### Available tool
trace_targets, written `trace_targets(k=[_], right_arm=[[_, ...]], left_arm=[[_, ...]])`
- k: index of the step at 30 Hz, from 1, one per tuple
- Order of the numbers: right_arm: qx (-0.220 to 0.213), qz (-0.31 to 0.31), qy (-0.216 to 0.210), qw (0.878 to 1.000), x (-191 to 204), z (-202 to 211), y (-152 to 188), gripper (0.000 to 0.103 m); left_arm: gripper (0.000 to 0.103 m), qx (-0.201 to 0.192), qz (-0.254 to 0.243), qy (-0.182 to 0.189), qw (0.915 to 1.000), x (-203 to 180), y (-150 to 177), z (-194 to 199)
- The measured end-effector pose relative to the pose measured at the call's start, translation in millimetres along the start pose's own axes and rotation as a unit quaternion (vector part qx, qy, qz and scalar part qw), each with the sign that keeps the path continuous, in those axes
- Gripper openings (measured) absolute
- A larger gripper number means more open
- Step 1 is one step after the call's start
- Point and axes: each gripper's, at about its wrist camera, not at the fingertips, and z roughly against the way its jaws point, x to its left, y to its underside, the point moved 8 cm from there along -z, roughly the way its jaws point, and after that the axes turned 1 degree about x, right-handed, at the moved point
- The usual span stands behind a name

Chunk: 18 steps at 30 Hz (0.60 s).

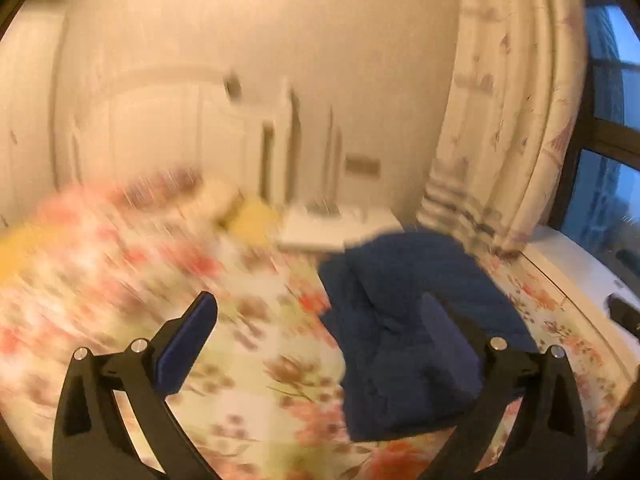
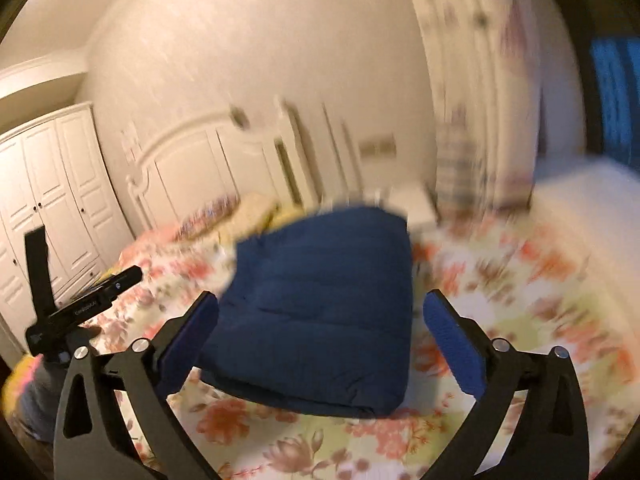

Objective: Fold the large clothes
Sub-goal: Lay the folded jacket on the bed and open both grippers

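Releasing and backing off is, by the look of it, the step in hand: the navy garment (image 2: 320, 312) lies as a compact padded bundle on the flowered bedspread (image 2: 540, 292), and neither tool grips it.

Tool state: the left gripper (image 1: 320, 344) has its jaws spread wide and grasps nothing; in the left wrist view the garment sits to the right of centre, behind the right finger, and whether that pad touches the cloth cannot be told. The right gripper (image 2: 320, 340) is likewise released; in the right wrist view the bundle lies between and beyond its two blue pads (image 2: 452, 344), with no pad pressing on it.

To do this step well:
1. Keep both sets of jaws fully spread while you draw clear, so that no pad snags the top layer.
2. Lift before you move sideways; a padded fold is likely to spring open if dragged.
3. Check the near edge of the bundle for a loose flap before calling the fold complete. Motion blur prevents confirming this here.

Count:
- Garments being folded: one.
- Grippers: two, each with two fingers.
- Beds: one, with its white headboard (image 2: 192, 168) at the far side.
- Wardrobes (image 2: 48, 192): one, far left.
- Curtains (image 1: 508, 128): one, far right, beside the window (image 1: 612, 152).
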Motion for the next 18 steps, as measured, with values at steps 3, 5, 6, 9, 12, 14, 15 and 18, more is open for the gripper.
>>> trace_targets(k=[3,5,6,9,12,14,15,18], right_arm=[[-0.036,0.026,0.021,0.999,19,42,-1,0.099],[-0.031,0.038,0.041,0.998,27,59,13,0.099],[-0.024,0.041,0.048,0.998,28,61,21,0.099],[-0.006,0.051,0.085,0.995,27,70,54,0.099],[0.005,0.05,0.09,0.995,28,76,84,0.099],[0.024,0.063,0.099,0.993,29,77,98,0.099],[0.031,0.07,0.103,0.992,31,80,102,0.099],[0.026,0.081,0.123,0.989,31,91,90,0.099]], left_arm=[[0.101,-0.054,0.008,-0.036,0.9979,-1,-14,58],[0.101,-0.065,0.017,-0.065,0.9956,-5,-6,87],[0.101,-0.063,0.013,-0.065,0.9958,-9,0,93],[0.101,-0.027,-0.015,-0.057,0.9979,-26,40,101],[0.101,-0.007,-0.032,-0.045,0.9985,-44,74,103],[0.101,0.01,-0.046,-0.024,0.9986,-57,88,104],[0.101,0.014,-0.057,-0.018,0.9981,-64,89,105],[0.101,-0.004,-0.068,-0.017,0.9975,-75,82,115]])
